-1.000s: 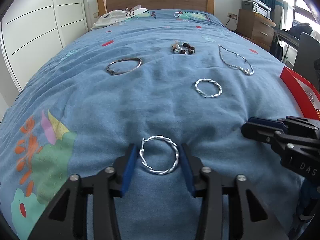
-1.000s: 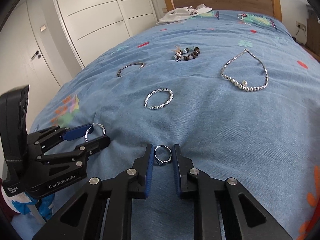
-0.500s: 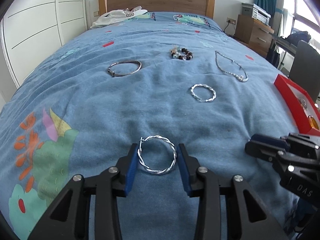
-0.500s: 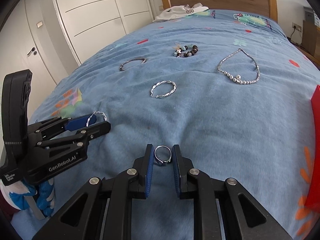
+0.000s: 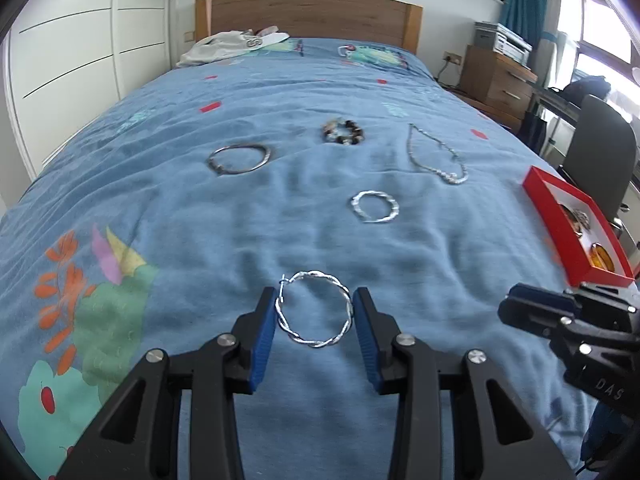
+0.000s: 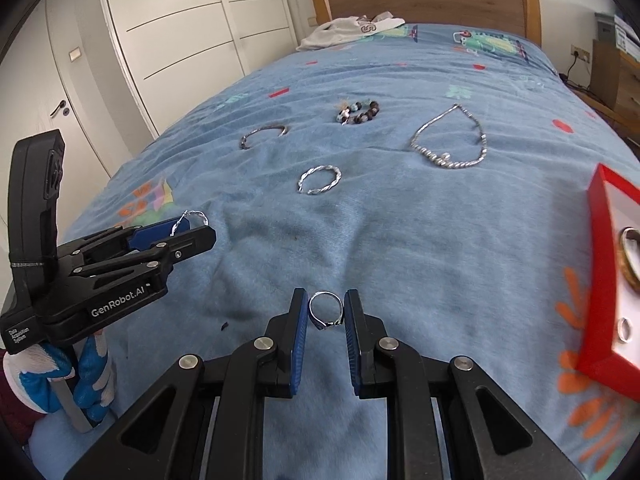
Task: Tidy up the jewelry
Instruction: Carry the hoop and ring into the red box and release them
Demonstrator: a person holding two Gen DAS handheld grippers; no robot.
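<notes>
A wide bed with a blue patterned cover (image 5: 168, 216) fills the room, its wooden headboard (image 5: 308, 14) against the far wall and a crumpled white garment (image 6: 348, 32) lying by it. At the right edge of the cover sits a shallow red jewellery box with a white lining (image 6: 604, 264), a few rings resting inside. Farther up the cover lie a long silver chain necklace (image 5: 436, 156), a plain thin metal bangle (image 5: 239, 157), a twisted silver bracelet (image 5: 375, 207) nearer the middle, and a small dark beaded bracelet (image 5: 343, 133) beyond them, all well apart from one another. The left gripper (image 5: 314, 316) has its blue pads pressed against either side of a large twisted silver hoop (image 5: 314, 309), pinching it above the cover. The right gripper (image 6: 326, 312) pinches a small silver ring (image 6: 326, 310) between its pads, just left of the red box.
</notes>
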